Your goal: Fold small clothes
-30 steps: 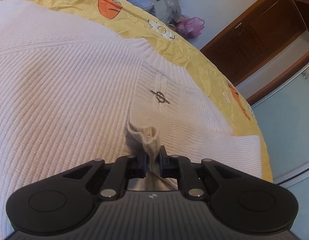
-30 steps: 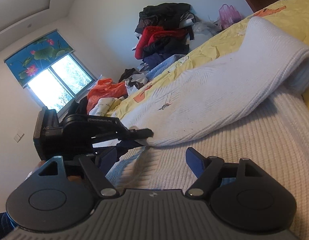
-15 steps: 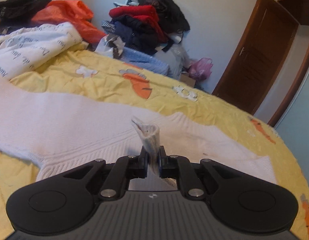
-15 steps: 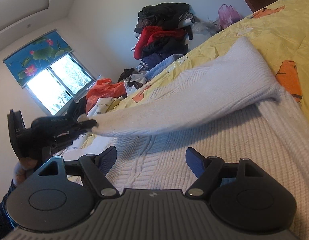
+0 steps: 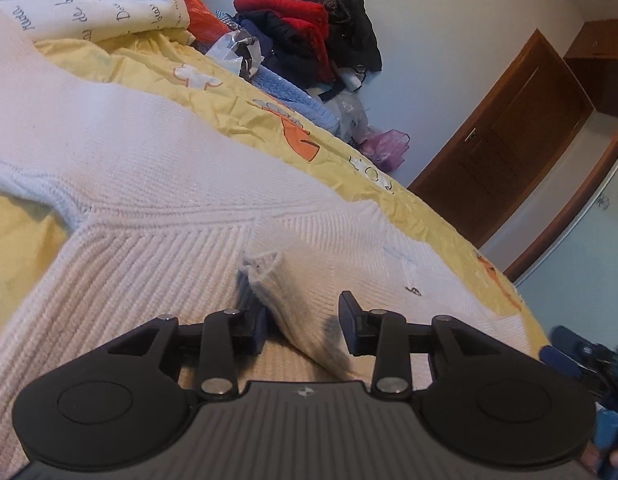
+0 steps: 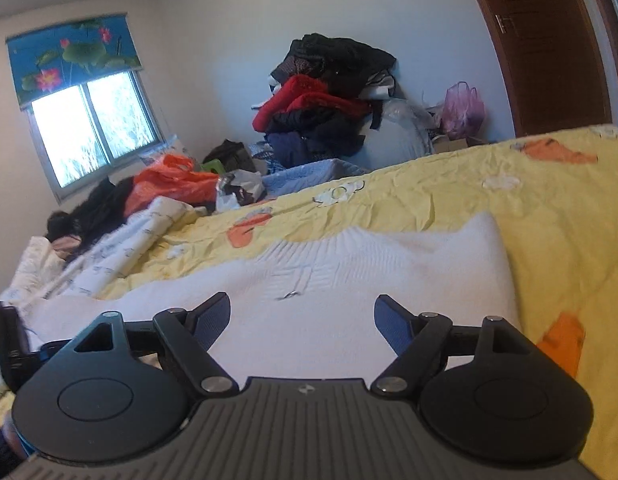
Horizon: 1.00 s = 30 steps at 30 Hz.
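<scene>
Between the parted jaws of the left gripper (image 5: 303,322), the sleeve cuff (image 5: 277,280) of the white knit sweater (image 5: 149,184) now lies released on the garment's body, where half a second ago it was pinched. The sweater rests on the yellow bedspread (image 6: 449,200). The right gripper (image 6: 302,322) hovers wide open, empty. Judged: sleeve fold placed; next fold pending.

Bed: yellow cover (image 6: 461,200) with orange and white printed shapes — creased.
Sweater: white ribbed knit (image 5: 149,184) spread flat on the cover, one sleeve laid across its body.
Quilt: white with script lettering (image 5: 89,4), bunched at the far end.
Orange bag (image 6: 169,184): beside the quilt — dark clothes next to it.
</scene>
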Motion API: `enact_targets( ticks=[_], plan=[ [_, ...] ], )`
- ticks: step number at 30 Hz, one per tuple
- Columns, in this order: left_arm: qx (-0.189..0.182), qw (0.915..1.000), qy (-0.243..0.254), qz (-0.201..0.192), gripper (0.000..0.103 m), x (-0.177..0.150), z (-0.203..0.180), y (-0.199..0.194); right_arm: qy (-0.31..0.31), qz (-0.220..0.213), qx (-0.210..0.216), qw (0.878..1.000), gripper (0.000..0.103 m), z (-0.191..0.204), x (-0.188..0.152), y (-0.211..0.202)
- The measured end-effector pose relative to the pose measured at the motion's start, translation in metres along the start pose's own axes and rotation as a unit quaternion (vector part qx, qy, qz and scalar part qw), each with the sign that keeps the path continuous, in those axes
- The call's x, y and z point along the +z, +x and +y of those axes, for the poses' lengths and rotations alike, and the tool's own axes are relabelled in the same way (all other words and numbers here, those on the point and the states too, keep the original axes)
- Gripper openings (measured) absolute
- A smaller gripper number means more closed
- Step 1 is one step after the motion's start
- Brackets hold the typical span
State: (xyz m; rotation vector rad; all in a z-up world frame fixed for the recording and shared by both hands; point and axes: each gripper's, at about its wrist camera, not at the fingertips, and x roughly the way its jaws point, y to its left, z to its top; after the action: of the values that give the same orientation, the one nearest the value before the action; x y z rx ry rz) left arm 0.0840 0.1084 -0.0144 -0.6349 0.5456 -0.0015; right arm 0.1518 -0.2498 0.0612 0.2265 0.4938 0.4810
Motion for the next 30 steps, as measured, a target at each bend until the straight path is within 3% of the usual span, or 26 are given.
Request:
enact_targets(
  ticks=[3, 6, 7, 9, 12, 17, 20, 22, 25, 28, 30],
  plan=[
    [-0.007, 0.9999, -0.007, 0.000, 0.036, 0.000, 0.002, 0.000, -0.031, 0.068, -0.054, 0.996, 0.083, -0.017, 0.016, 0.055],
    [-0.015, 0.9998, -0.012, 0.000, 0.039, 0.000, 0.003, -0.001, -0.094, 0.104, -0.150, 0.979, 0.079, -0.043, 0.005, 0.090],
    [-0.018, 0.9998, -0.013, 0.001, 0.041, 0.000, 0.003, -0.001, -0.086, 0.089, -0.157, 0.980, 0.082, -0.058, 0.000, 0.088],
    [-0.023, 0.9997, -0.010, 0.001, 0.045, 0.002, 0.003, 0.001, -0.024, 0.072, -0.133, 0.988, 0.082, -0.076, 0.002, 0.079],
    [-0.032, 0.9995, -0.002, 0.003, 0.054, 0.002, 0.001, 0.002, -0.077, 0.082, -0.147, 0.983, 0.087, -0.063, -0.005, 0.084],
    [-0.022, 0.9996, -0.005, 0.016, 0.054, 0.008, -0.001, -0.007, -0.091, 0.087, -0.160, 0.979, 0.090, -0.058, -0.004, 0.091],
    [-0.002, 1.0000, -0.008, -0.004, 0.064, 0.018, 0.007, -0.038, -0.086, 0.086, -0.157, 0.980, 0.090, -0.059, -0.003, 0.089],
    [0.038, 0.9978, -0.012, -0.053, 0.086, 0.029, 0.023, -0.067, -0.084, 0.084, -0.155, 0.981, 0.090, -0.059, -0.003, 0.088],
    [0.109, 0.9855, -0.017, -0.129, 0.088, 0.052, 0.060, -0.110, -0.082, 0.083, -0.153, 0.981, 0.090, -0.060, -0.002, 0.088],
    [0.163, 0.9725, -0.055, -0.157, 0.088, 0.080, 0.103, -0.139, -0.083, 0.083, -0.153, 0.981, 0.090, -0.061, -0.002, 0.087],
    [0.179, 0.9645, -0.087, -0.174, 0.088, 0.095, 0.130, -0.155, -0.083, 0.082, -0.153, 0.981, 0.090, -0.061, -0.002, 0.087]
  ],
)
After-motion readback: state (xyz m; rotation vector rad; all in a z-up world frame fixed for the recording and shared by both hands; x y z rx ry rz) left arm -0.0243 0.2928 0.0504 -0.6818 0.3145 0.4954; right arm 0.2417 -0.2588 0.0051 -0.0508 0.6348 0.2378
